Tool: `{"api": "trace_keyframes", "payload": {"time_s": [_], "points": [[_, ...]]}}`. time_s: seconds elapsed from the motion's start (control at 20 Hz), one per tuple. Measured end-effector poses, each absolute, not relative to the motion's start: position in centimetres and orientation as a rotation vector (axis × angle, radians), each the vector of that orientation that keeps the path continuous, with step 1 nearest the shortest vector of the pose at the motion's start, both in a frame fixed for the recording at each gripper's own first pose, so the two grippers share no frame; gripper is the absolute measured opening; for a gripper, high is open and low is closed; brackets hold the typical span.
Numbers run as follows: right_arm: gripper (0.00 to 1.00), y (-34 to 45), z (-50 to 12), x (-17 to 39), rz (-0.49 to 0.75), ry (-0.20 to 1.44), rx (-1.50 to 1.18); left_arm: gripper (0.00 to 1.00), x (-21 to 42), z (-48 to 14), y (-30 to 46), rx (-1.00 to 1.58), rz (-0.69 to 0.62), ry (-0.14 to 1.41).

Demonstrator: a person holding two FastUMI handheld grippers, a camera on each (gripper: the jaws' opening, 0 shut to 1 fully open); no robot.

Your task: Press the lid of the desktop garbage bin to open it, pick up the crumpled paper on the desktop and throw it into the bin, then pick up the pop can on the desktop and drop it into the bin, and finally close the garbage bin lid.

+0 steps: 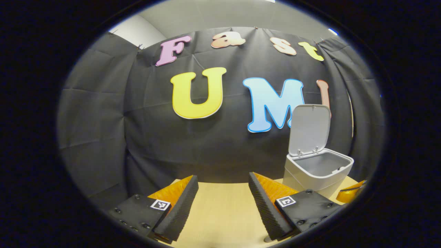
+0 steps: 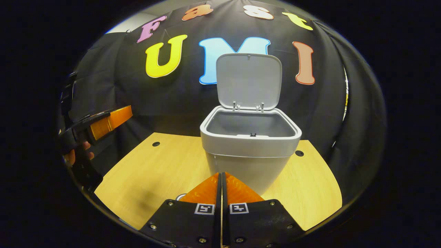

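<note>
Count: one desktop garbage bin, one lid, two grippers, one wooden desktop.
Bin look: pale grey plastic, rounded-square mouth with a thick rim, body tapering toward the base; the inside visible under the rim is plain grey.
Lid: swung up on two small hinges at the far rim, standing nearly upright against the black cloth wall.
Bin place: on the desktop toward its far side; in the right gripper view it stands straight ahead, just beyond the fingertips; in the left gripper view the bin sits to the far right.
Right gripper: fingers closed flat against each other, nothing between them, aimed at the bin's front wall, low over the desktop.
Left gripper: fingers spread wide, nothing between them, raised over the near desktop and facing the cloth wall.
Left gripper in the right gripper view: at the left edge, lifted above the desktop, with a person's hand on its handle.
</note>
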State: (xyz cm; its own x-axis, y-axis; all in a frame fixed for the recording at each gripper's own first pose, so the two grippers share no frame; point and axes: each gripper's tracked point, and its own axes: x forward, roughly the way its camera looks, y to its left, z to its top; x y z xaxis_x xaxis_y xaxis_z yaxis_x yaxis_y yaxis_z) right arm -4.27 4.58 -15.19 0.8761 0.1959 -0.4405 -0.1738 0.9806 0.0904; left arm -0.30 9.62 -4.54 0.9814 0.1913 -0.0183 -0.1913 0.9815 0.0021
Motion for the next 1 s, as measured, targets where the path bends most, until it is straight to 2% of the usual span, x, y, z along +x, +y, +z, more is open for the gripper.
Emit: {"api": "trace_keyframes", "payload": {"time_s": [0.15,0.3,0.35,0.4,0.45,0.5,0.55,0.6,0.7,0.75,0.8,1.0], "points": [[0.02,6.2,-15.9,-4.4,0.239,0.483,0.047,0.97,-1.5,-4.2,11.3,0.003,0.227,0.015],[0.10,7.4,-17.0,-4.4,0.276,0.511,0.030,0.96,-2.5,-4.1,12.4,-0.006,0.250,0.018],[0.19,7.9,-17.5,-4.4,0.292,0.526,0.028,1.00,-2.8,-4.1,12.8,-0.010,0.257,0.019],[0.25,8.3,-17.8,-4.6,0.311,0.539,0.029,1.00,-3.1,-4.0,13.1,-0.011,0.265,0.020],[0.49,8.8,-18.2,-4.6,0.323,0.550,0.025,1.00,-3.4,-4.1,13.5,-0.010,0.274,0.020],[0.61,9.2,-18.5,-4.6,0.337,0.556,0.022,1.00,-3.6,-4.1,13.8,-0.009,0.280,0.022],[0.70,9.6,-18.7,-4.7,0.352,0.563,0.021,1.00,-3.8,-4.1,14.0,-0.008,0.286,0.024],[0.72,10.1,-19.0,-4.7,0.368,0.571,0.020,0.97,-4.0,-4.2,14.3,-0.007,0.293,0.026],[0.92,10.9,-19.7,-4.7,0.386,0.591,0.007,0.90,-4.3,-4.3,14.9,-0.009,0.306,0.030],[1.00,11.1,-20.2,-4.8,0.389,0.596,-0.001,0.90,-4.6,-4.2,15.1,-0.010,0.311,0.030],[1.00,11.3,-20.5,-4.8,0.394,0.602,-0.009,1.00,-4.8,-4.2,15.3,-0.010,0.316,0.031],[1.00,12.1,-22.2,-4.7,0.409,0.644,-0.026,1.00,-5.4,-4.3,16.3,-0.006,0.336,0.035]]}}
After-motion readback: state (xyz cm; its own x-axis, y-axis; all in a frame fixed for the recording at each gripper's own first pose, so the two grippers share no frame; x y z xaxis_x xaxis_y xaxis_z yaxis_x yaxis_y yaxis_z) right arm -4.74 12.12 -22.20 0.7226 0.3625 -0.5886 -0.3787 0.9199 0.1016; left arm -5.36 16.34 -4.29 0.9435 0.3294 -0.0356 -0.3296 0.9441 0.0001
